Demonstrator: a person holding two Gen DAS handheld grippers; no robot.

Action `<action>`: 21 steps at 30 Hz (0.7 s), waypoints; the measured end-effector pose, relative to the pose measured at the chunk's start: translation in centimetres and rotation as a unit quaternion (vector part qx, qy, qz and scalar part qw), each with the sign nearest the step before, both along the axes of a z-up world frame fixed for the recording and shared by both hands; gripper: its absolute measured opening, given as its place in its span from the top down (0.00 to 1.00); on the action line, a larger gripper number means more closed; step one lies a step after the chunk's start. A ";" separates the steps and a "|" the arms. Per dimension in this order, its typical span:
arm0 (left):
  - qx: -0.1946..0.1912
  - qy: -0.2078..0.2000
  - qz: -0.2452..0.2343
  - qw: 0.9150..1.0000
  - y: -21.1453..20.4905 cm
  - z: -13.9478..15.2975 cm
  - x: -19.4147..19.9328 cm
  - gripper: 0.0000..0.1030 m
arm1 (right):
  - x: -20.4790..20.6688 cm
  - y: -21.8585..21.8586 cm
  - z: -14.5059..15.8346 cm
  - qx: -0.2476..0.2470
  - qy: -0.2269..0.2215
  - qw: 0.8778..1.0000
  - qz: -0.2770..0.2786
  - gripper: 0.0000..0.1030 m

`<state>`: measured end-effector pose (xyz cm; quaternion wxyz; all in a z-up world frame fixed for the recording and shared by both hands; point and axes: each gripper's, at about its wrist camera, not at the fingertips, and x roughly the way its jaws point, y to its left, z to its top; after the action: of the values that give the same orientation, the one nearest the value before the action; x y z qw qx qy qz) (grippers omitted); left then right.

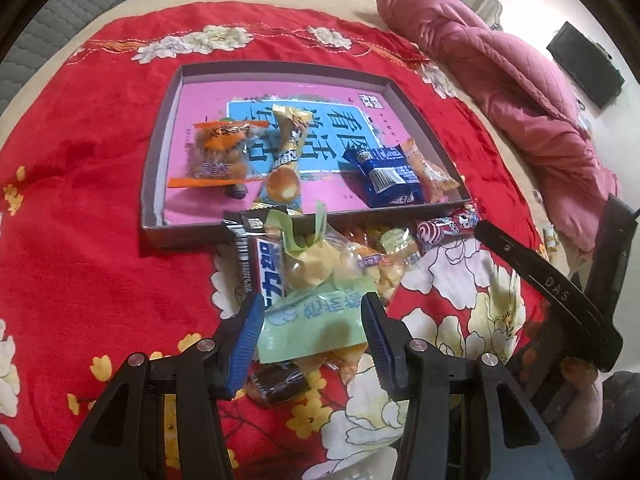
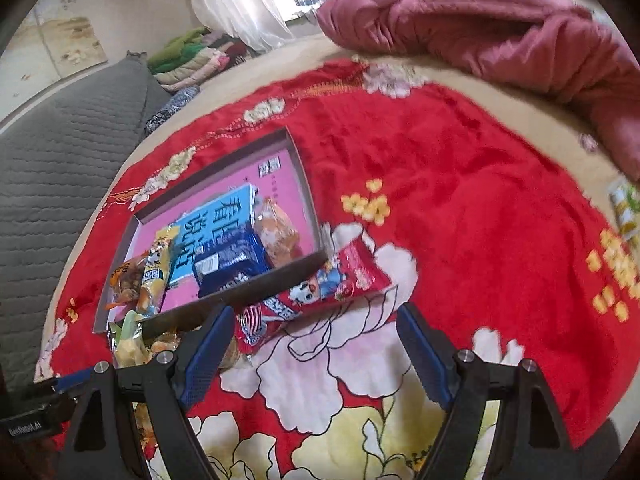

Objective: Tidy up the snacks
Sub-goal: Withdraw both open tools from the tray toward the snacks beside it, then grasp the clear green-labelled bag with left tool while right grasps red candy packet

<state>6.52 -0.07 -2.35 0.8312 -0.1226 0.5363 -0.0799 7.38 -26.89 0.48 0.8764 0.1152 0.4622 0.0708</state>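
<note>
A shallow grey tray (image 1: 157, 152) with a pink floor lies on the red flowered cloth (image 1: 80, 200). It holds an orange packet (image 1: 220, 152), a long yellow packet (image 1: 286, 152), a blue packet (image 1: 384, 176) and a clear orange one (image 1: 432, 172). In front of its near wall lies a heap: a black bar packet (image 1: 256, 256), small sweets (image 1: 392, 252), a brown sweet (image 1: 280, 384). My left gripper (image 1: 314, 336) is shut on a pale green chip packet (image 1: 312, 316) above the heap. My right gripper (image 2: 314, 316) stands open just short of a red packet (image 2: 320, 292), nothing between its pads.
A pink quilt (image 2: 480, 20) lies bunched along the far right of the bed. A grey quilted mattress (image 2: 60, 160) runs on the left, with folded clothes (image 2: 188, 56) behind it. A yellow-green packet (image 2: 626, 208) sits at the cloth's right edge.
</note>
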 end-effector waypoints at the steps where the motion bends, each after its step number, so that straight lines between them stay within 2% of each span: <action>1: 0.000 0.001 0.000 1.000 -0.1 -0.1 0.1 0.50 | 0.2 -0.1 -0.5 0.010 0.010 1.000 -0.001 0.20; 7: -0.004 0.010 0.011 1.000 0.1 -0.8 0.9 0.50 | 1.4 -0.2 -2.4 0.054 0.043 0.998 -0.008 0.20; 13: -0.011 0.016 0.017 1.000 0.2 -1.3 1.4 0.50 | 2.6 0.2 -3.3 0.059 0.043 0.997 -0.010 0.21; 15: -0.015 0.017 0.018 1.000 0.1 -1.4 1.7 0.50 | 2.8 0.3 -3.4 0.057 0.040 0.998 -0.008 0.26; 17: -0.016 0.019 0.020 0.999 0.1 -1.6 1.9 0.50 | 3.0 0.5 -3.5 0.051 0.036 0.998 -0.002 0.37; 21: -0.023 0.018 0.021 0.999 0.0 -1.6 2.2 0.50 | 3.3 0.8 -3.5 0.050 0.032 0.998 0.007 0.44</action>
<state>8.77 -0.10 -3.91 0.8198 -0.1544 0.5467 -0.0720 10.69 -26.13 -3.06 0.8540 0.1575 0.4865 0.0961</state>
